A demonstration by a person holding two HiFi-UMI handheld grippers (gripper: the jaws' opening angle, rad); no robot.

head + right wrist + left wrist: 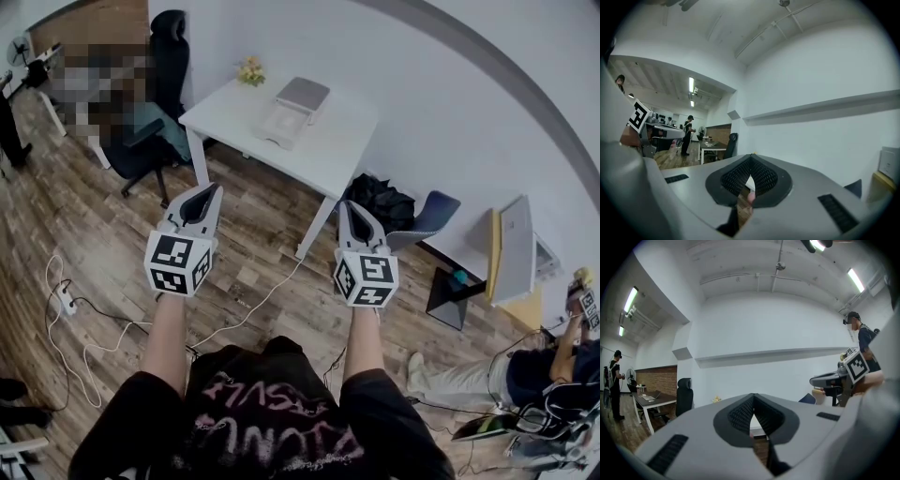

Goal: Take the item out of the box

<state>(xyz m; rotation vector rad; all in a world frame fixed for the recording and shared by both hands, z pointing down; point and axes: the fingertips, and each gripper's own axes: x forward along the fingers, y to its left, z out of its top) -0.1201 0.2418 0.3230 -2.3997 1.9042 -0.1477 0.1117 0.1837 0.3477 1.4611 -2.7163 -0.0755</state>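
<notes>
1. Closest to me are the person's two bare forearms, reaching forward out of black sleeves above a wood-plank floor.
2. The left gripper points level, with its marker cube at the wrist end. In the left gripper view its jaws are pressed together tip to tip. Only a sliver of the room shows through the gap beneath the tips.
3. The right gripper is held alongside it, well apart and about level with it, and carries its own marker cube. In the right gripper view its ribbed pads likewise meet at the tips, so I read it as closed on itself.
4. On the floor beneath the grippers a pale cable snakes toward the table. A power strip lies off to the left.
5. Ahead of both grippers stands a white table. Beside its near leg, on the right, are a black bag and a blue chair.
6. The box sits on the tabletop, toward the far side and well away from both grippers. It is white with a grey flap raised behind it. I cannot make out what lies inside.
7. Yellow flowers stand at the far left corner of the table.
8. Beyond the table's left end is a black office chair.
</notes>
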